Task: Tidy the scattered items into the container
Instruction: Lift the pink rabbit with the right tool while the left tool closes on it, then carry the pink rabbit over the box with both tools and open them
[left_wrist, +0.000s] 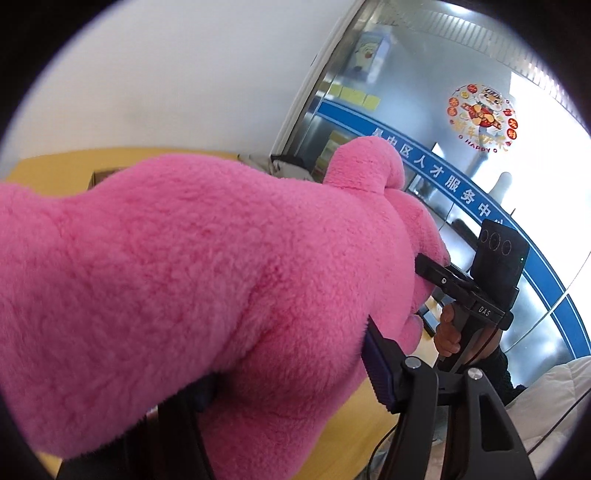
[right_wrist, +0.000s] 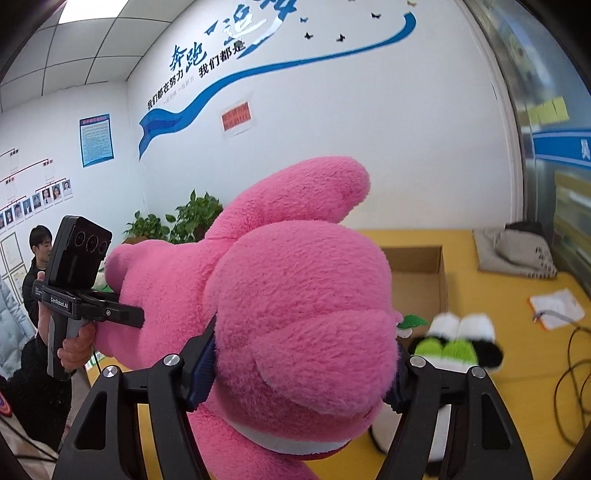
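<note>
Because the pink plush toy (right_wrist: 295, 295), clamped by both the left hand-held gripper (left_wrist: 288, 380) and right hand-held gripper (right_wrist: 303, 373), fills the near view, the far cardboard box's (right_wrist: 424, 273) contents stay hidden.

Premises: an office. White wall carries a blue ribbon mural with slogan lettering (right_wrist: 207, 74), a framed notice (right_wrist: 96, 140) and staff photo chart (right_wrist: 37, 199) at left. Suspended tile ceiling (right_wrist: 74, 48) upper left; glass partition with blue band (left_wrist: 461, 192) at right.

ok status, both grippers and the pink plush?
Left gripper and right gripper both shut on pink plush, held above the yellow table. Cardboard box open behind it. Panda plush on table beside box.
</note>
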